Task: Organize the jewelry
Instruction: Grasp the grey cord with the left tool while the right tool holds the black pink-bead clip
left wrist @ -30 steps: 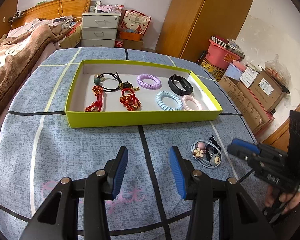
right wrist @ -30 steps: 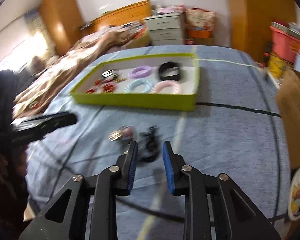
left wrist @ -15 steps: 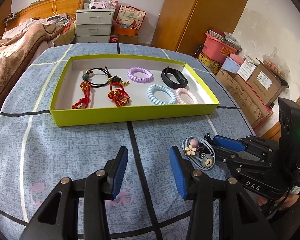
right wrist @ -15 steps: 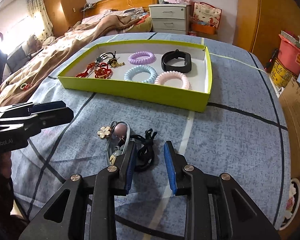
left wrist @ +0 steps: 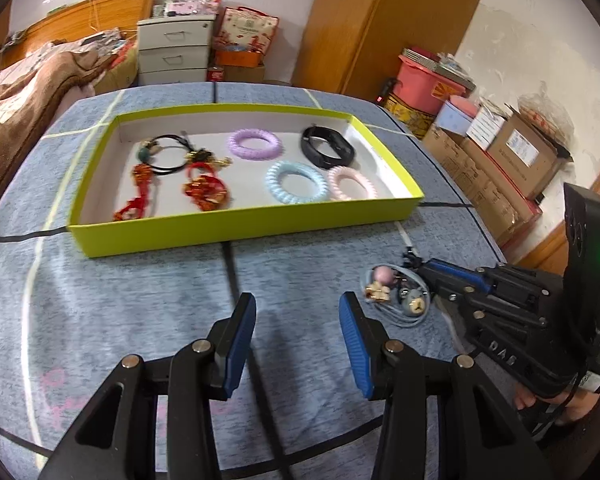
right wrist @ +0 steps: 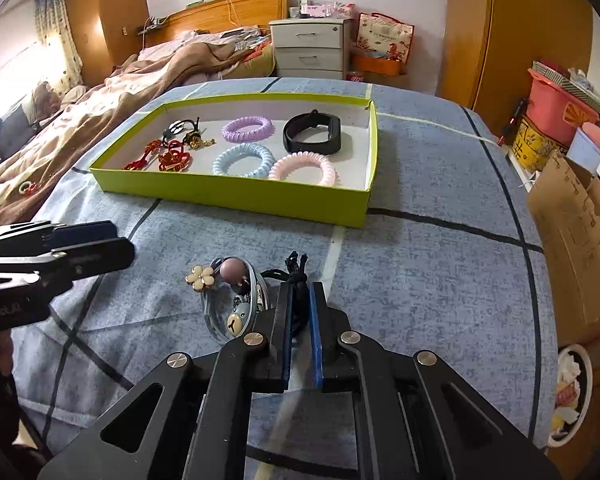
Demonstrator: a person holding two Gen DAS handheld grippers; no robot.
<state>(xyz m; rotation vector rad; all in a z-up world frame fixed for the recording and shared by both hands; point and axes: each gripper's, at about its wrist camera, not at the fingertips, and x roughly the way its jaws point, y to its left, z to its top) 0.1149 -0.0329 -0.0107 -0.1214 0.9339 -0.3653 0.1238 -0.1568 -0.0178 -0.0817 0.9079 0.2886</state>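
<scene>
Now R gripper (right wrist: pixel 300 300) has just closed, pinching 1 black hair tie (right wrist: pixel 296 270); L gripper (left wrist: pixel 296 320) spread, empty; tray (right wrist: pixel 236 194) w/ 3 coil ties.

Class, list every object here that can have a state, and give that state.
Left gripper: open, empty.
Right gripper: shut on black hair tie.
Green box: lidless, holding jewelry.
Grey charm hair tie: lying on the bedspread, outside the box.
Drawer unit: drawers closed.

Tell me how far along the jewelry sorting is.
Mostly done: spiral ties, a black band and red charms lie in the green tray. In hand: the right tool has just closed on the black cord tie. Left: the grey charm ties on the cloth; left tool open.
</scene>
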